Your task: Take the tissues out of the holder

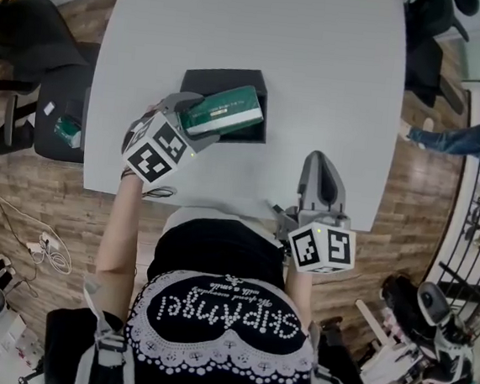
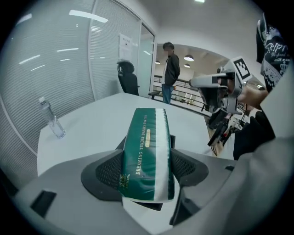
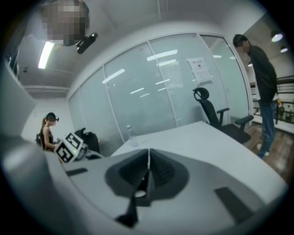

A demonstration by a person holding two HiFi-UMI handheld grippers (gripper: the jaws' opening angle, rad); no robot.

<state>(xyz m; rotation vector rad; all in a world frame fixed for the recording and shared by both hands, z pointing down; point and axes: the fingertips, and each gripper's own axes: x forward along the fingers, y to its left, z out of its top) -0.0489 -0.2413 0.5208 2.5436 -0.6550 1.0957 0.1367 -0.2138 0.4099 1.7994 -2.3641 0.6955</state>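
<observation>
A green and white tissue pack [image 1: 223, 110] [image 2: 148, 149] hangs over the black holder [image 1: 226, 80], lifted out of it. My left gripper [image 1: 194, 121] [image 2: 148, 170] is shut on the pack's near end, both pads pressed on its sides. The holder [image 2: 143, 204] shows only as a dark edge under the pack in the left gripper view. My right gripper [image 1: 322, 173] [image 3: 148, 166] rests near the table's front edge, away from the holder, jaws shut together with nothing between them.
The white table [image 1: 319, 68] stretches beyond the holder. A clear water bottle [image 2: 51, 119] [image 3: 131, 135] stands at its far side. Office chairs [image 1: 34, 49] [image 3: 216, 114] stand around the table. A person [image 2: 171, 71] [image 3: 262, 78] stands past the table's end.
</observation>
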